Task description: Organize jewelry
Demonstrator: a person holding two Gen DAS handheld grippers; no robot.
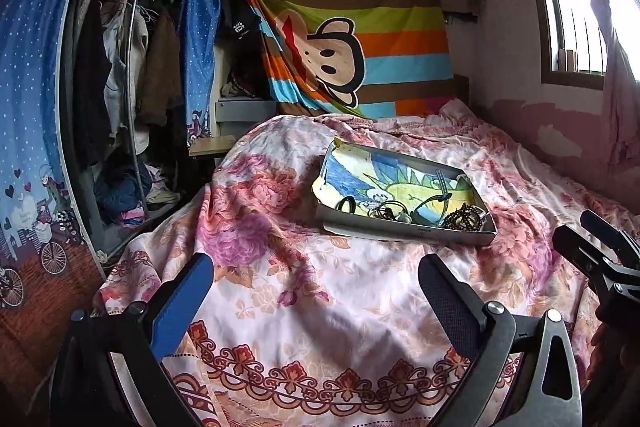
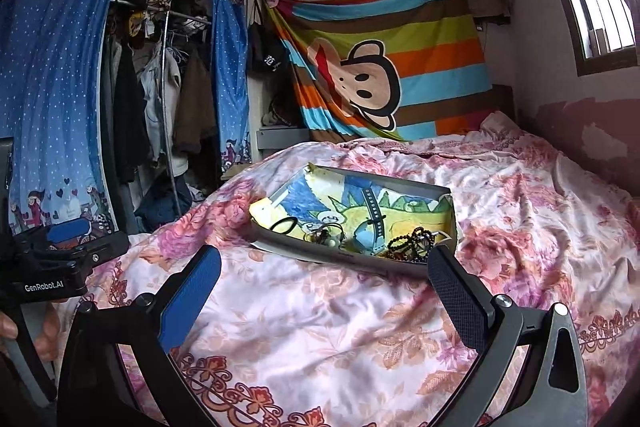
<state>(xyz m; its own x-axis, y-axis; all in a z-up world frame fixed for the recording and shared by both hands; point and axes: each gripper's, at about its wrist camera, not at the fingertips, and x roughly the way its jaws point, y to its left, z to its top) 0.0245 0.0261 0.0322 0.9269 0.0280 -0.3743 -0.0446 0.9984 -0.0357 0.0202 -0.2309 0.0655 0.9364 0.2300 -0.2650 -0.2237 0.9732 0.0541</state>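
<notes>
On the far left of both views hangs a blue dotted curtain, and beside it an open wardrobe full of hanging clothes. To the right of it, a striped cloth with a cartoon monkey face covers the wall behind the bed.

Nearer to the cameras, the left gripper hovers over the floral bedspread. Its fingers stand wide apart, one with a blue pad and one black, and nothing is between them. In the right wrist view the same tool appears at the left edge, and part of a hand is under it.

In the middle of the bed lies a shallow grey box lined with a coloured drawing. The jewelry is collected at its near side: a black ring-shaped band at left, then a small tangle of pieces, a grey perforated strap, and dark beaded bracelets in the near right corner.

The right gripper is also wide open and holds nothing. Its black finger tip is seen just before the corner with the beads; I cannot tell if it touches the box. At far right, a window with a pink curtain lets in bright light.
</notes>
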